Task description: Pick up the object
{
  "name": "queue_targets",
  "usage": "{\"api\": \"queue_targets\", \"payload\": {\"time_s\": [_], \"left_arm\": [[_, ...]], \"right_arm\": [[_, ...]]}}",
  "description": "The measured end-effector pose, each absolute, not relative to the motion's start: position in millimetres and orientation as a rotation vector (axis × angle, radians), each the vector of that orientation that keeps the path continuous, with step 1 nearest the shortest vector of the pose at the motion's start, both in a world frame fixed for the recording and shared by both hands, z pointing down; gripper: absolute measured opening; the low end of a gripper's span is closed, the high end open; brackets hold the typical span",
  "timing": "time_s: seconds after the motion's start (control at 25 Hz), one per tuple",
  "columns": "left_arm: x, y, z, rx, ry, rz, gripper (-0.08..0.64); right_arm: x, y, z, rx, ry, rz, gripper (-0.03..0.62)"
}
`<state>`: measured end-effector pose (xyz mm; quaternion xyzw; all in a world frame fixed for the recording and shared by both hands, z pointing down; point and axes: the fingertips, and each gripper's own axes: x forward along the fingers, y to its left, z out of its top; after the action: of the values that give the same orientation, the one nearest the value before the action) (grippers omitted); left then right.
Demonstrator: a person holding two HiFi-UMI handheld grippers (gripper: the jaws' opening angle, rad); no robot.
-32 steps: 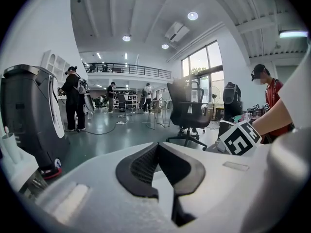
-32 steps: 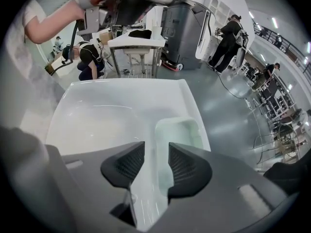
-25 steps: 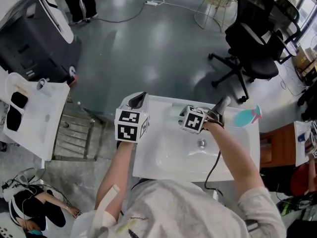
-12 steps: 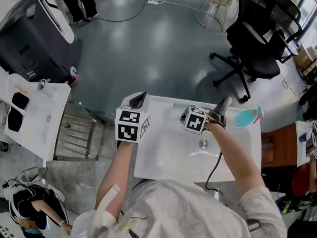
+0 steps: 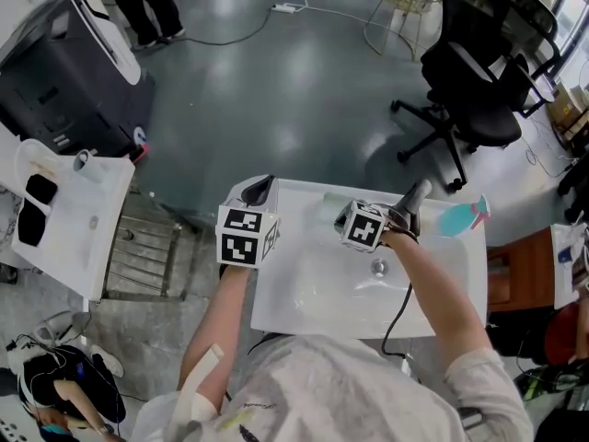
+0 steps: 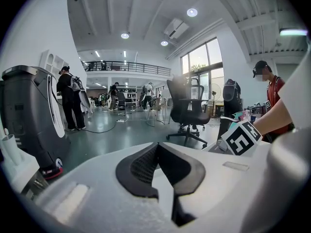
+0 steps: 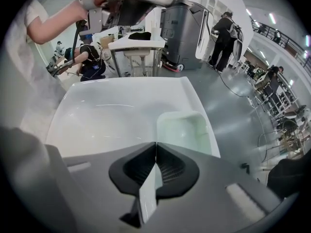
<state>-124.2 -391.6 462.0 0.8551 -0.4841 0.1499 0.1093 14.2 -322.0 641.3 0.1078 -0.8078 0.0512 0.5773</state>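
**Q:** Right side. What changed?

**A:** Within the last second your right gripper (image 7: 156, 144) went from half open to fully pinched. Its pads now meet on the left wall of the pale green dish (image 7: 187, 129), and a thin pale strip of that wall runs back between them. Nothing else differs. In the head view neither gripper nor dish has shifted noticeably.

**Q:** Where is the dish?

**A:** On the basin (image 5: 313, 293), at its far edge, left of the middle. It sits level and does not look raised.

**Q:** Meaning for the task?

**A:** Judgement: the grasp is made and the lift is the step outstanding. Your hold is on one thin wall near a corner, so expect the dish to swing and tilt as it comes up. Raise it slowly.

**Q:** Left side?

**A:** Your left gripper (image 6: 156, 144) is closed on nothing. It is held at the basin's far left corner and points away from the basin.

**Q:** What can't be confirmed?

**A:**
- In the head view the marker cube (image 5: 361, 226) covers the contact point.
- In the right gripper view the gripper's own body hides the dish's near wall, so how deep the bite goes is unknown.
- The dish looks empty, but its translucent bottom is hard to read.
- No view shows whether its base is touching the basin.
- The left gripper view does not show the dish at all.
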Motion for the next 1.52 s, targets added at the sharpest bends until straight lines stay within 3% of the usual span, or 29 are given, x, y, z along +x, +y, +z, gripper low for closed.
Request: {"api": "queue_targets", "payload": {"time_s": [1.52], "left_arm": [[-110.3,-366.6,428.8,2.566,-1.454,0.412,0.002]], "right_arm": [[-25.1,-367.7,438.8,0.806,-2.410,0.053,0.009]]}}
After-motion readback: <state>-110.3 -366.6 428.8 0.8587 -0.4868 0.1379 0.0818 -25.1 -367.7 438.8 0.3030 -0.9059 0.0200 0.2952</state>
